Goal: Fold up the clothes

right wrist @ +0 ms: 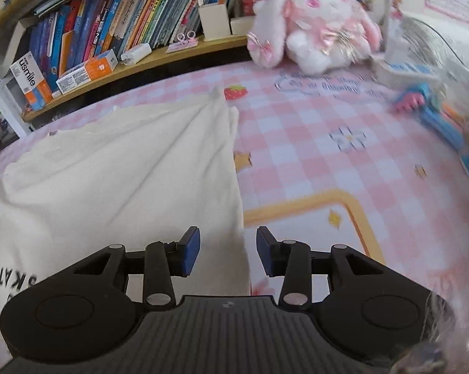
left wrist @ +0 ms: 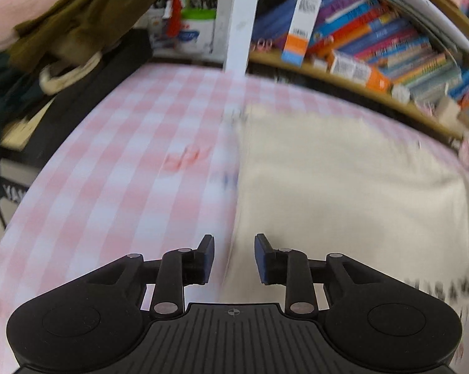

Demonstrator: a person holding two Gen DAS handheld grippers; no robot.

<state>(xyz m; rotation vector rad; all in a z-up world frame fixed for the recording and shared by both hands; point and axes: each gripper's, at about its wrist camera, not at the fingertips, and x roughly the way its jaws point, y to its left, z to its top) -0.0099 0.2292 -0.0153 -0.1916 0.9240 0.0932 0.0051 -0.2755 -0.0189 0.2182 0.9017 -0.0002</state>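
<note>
Shirt (right wrist: 116, 168) on table (right wrist: 312, 155) (bookshelf (right wrist: 134, 62) behind)

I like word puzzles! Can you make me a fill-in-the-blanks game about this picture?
1. The cream cotton T-shirt lies on a pink-and-white ____ tablecloth.
2. The fluffy pink-and-white plush toy is a ____.
3. Both grippers' jaws are ____.
4. The printed red fruit is a ____.

Answers: checked, bunny, open, strawberry

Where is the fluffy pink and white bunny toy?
In the right wrist view, the bunny toy sits at the far edge of the pink checked tablecloth, just right of the bookshelf and beyond the cream shirt.
</note>
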